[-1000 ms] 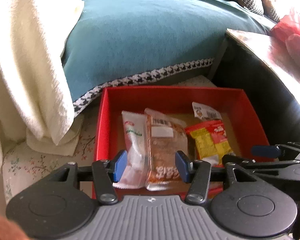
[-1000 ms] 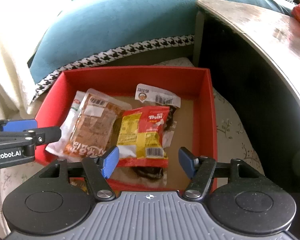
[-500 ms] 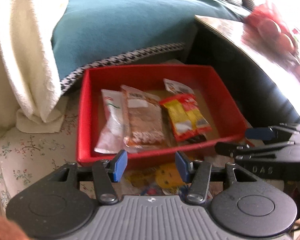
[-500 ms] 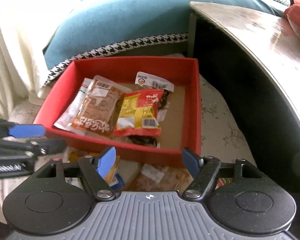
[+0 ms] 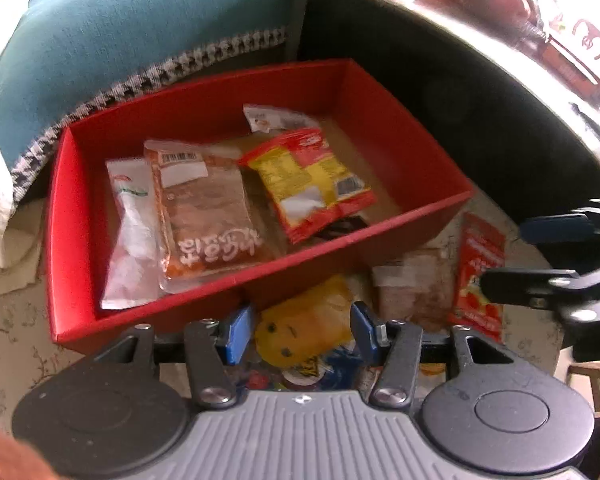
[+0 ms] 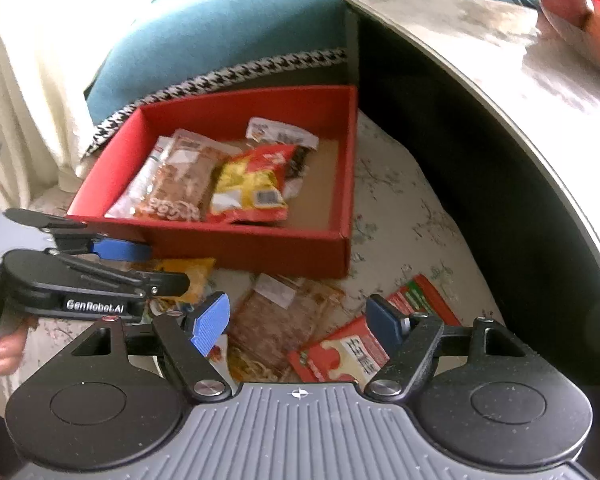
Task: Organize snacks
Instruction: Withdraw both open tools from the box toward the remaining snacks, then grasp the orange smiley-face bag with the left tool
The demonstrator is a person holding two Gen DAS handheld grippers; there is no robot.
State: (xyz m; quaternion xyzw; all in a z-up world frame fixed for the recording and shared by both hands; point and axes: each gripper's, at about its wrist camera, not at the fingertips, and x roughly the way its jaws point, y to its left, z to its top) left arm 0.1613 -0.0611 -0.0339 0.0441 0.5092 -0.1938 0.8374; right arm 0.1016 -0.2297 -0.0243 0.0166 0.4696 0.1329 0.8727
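The right gripper (image 6: 298,322), jaws widening and empty, is hovering above the brown snack packet (image 6: 278,322): light, crinkly, slippery; pinch its sealed edge.

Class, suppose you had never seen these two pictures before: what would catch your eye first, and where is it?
The bright red box on the flowered cloth, backed by a teal cushion, holds a yellow and red snack bag beside a brown snack pack. More packets lie loose in front of it, a yellow packet between the open jaws of the left gripper.
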